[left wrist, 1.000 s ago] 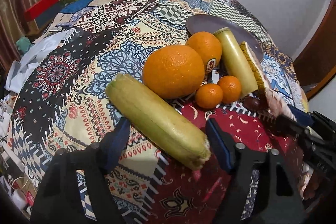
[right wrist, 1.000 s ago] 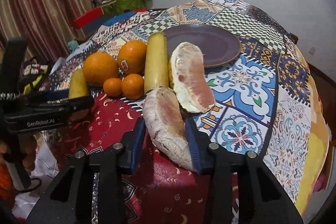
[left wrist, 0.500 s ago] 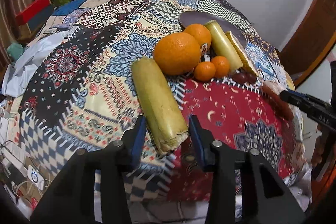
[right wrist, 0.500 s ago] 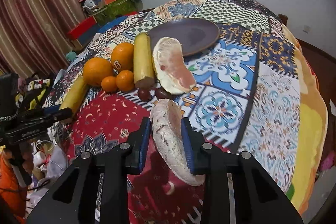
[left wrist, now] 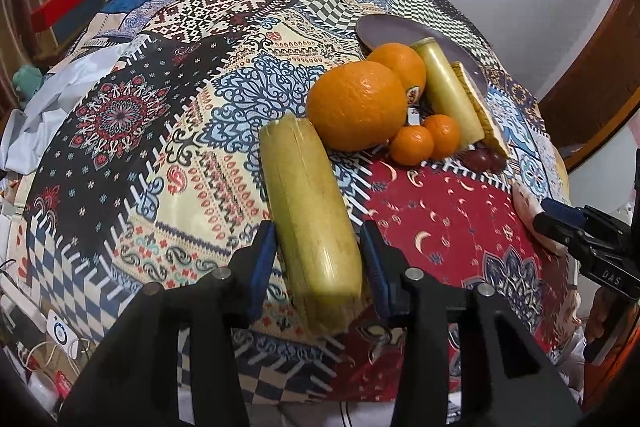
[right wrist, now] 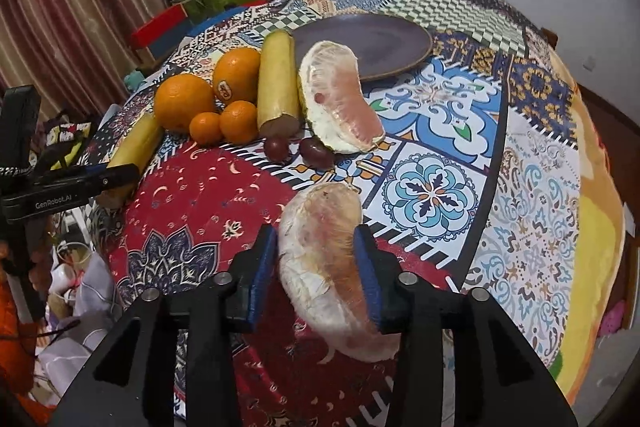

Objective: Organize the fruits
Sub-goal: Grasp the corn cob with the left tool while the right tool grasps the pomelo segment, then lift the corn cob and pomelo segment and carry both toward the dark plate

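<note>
I had the left tool clamped on the yellow stalk and the right tool on a pomelo wedge, both long axes pointing toward the purple plate at twelve o'clock across the tabletop.

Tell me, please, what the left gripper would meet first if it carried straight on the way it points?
Probably the large orange. The left gripper holds the yellow-green cane piece, whose far end already lies near that fruit. Depth is uncertain in this fisheye view.
</note>
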`<state>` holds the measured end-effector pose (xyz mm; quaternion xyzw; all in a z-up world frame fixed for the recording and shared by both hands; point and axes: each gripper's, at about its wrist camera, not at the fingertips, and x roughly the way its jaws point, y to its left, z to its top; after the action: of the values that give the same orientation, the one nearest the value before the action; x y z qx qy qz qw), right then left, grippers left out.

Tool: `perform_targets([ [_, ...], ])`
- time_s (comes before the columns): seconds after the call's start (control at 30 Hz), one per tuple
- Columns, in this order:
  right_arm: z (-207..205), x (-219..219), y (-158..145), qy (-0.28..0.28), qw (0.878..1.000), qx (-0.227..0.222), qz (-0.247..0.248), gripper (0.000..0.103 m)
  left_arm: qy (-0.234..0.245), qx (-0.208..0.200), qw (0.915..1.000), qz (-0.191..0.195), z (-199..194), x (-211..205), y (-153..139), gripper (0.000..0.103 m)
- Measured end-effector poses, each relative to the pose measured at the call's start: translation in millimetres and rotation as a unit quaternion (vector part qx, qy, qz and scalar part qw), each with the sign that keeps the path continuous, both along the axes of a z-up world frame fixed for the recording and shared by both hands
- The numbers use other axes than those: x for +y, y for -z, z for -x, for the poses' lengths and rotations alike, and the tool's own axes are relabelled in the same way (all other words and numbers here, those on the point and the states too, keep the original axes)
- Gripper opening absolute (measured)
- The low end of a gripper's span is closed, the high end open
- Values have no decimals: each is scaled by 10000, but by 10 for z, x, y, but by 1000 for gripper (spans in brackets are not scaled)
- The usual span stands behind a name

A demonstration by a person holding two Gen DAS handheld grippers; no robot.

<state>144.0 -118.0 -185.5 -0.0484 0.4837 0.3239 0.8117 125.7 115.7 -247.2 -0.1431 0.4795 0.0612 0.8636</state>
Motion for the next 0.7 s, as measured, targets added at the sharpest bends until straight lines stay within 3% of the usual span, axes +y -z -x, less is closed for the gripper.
perform_targets([
  [0.1, -54, -11, 76, 6, 9998, 174, -72, 42, -57, -8, 10000, 6, -69, 34, 29, 43],
  [0.3, -28, 65, 112, -73, 9999, 54, 47, 44, -175, -5, 9998, -29, -176, 66, 77, 43],
  [0.7, 45, 8, -46, 162, 9996, -191, -101, 39, -326, -75, 9992, -235, -96, 38, 41, 37],
])
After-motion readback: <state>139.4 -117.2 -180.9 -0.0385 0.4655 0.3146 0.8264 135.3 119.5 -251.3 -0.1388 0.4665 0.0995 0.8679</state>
